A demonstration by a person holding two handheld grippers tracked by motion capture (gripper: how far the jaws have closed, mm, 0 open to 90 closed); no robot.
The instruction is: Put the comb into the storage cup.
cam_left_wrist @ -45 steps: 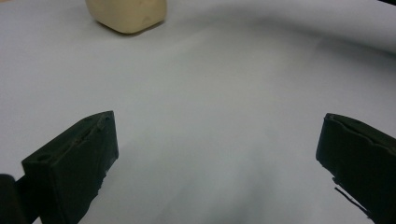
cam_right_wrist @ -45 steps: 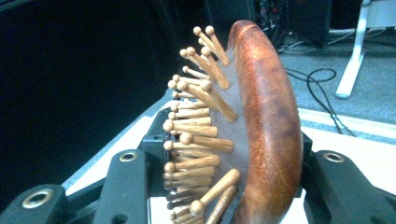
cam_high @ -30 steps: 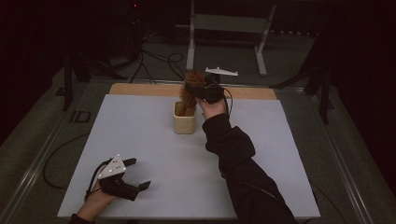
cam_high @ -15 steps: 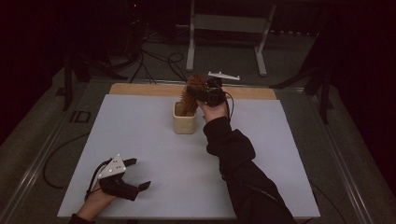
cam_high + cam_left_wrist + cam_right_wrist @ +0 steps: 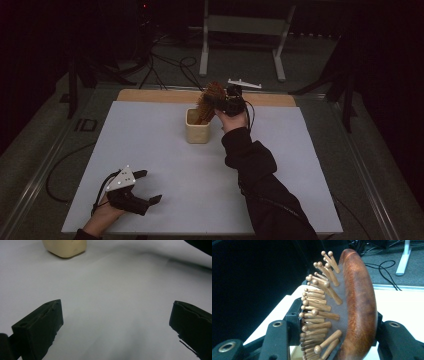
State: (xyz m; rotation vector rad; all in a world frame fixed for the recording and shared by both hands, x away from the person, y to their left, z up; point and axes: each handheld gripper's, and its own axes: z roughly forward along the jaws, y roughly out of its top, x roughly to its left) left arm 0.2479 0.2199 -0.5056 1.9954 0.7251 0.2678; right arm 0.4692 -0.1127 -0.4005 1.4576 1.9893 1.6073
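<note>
The high view looked forward and down from above the person's side, taking in the whole white table [image 5: 165,150] and the dark floor beyond; the left gripper view sat low near the table's near edge, close over the bare surface, facing across it toward the cream cup [image 5: 64,247]; the right gripper view rode close against the wooden hairbrush [image 5: 352,310], facing level past the table's far edge; the cup [image 5: 197,126] was shared by the high and left gripper views.
</note>
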